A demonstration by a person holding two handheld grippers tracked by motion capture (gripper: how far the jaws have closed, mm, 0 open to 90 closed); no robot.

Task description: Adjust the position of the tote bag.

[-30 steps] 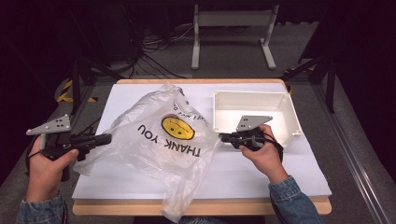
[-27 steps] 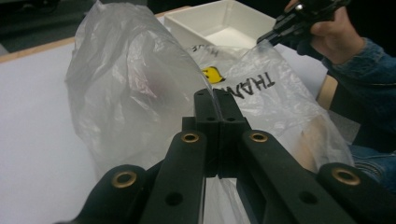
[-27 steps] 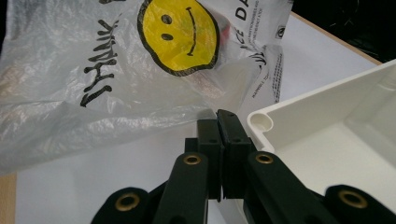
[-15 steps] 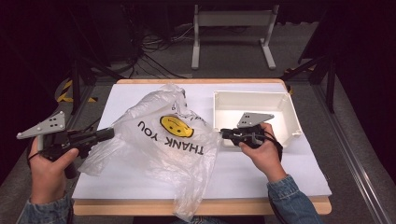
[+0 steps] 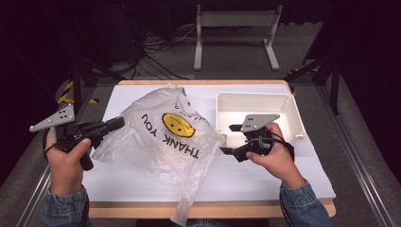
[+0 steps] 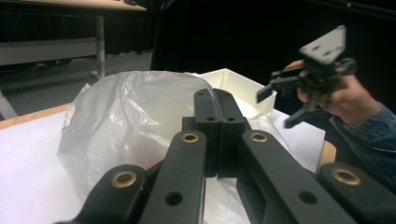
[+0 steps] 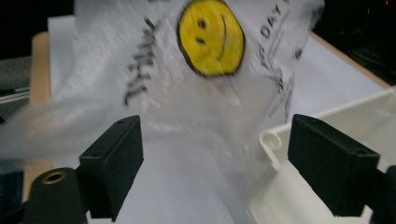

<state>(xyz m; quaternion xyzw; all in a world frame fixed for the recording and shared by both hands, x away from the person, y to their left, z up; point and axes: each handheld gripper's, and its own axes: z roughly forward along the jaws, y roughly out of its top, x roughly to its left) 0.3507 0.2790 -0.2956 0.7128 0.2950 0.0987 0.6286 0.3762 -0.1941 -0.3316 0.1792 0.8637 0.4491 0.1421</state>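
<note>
A clear plastic bag (image 5: 165, 137) with a yellow smiley face and "THANK YOU" print lies crumpled across the white table top (image 5: 265, 175). My left gripper (image 5: 117, 124) is shut on the bag's left edge and holds it slightly lifted; in the left gripper view the bag (image 6: 126, 121) bulges behind the shut left gripper (image 6: 217, 95). My right gripper (image 5: 231, 140) hovers at the bag's right edge, and its jaws have just been opening. In the right gripper view the right gripper (image 7: 222, 161) stands wide, with the blurred bag (image 7: 210, 42) ahead and no pad pressing on it.
A white rectangular bin (image 5: 293, 118) stands at the back right of the table, and its corner (image 7: 275, 140) is just beside the right jaw. Behind the table, a white metal stand (image 5: 236, 28) and cables (image 5: 156, 42) are on the floor.
The right gripper's jaws opened, let go of the bag's right edge and rose a little. The left gripper drifted farther from the person with the bag's edge.
</note>
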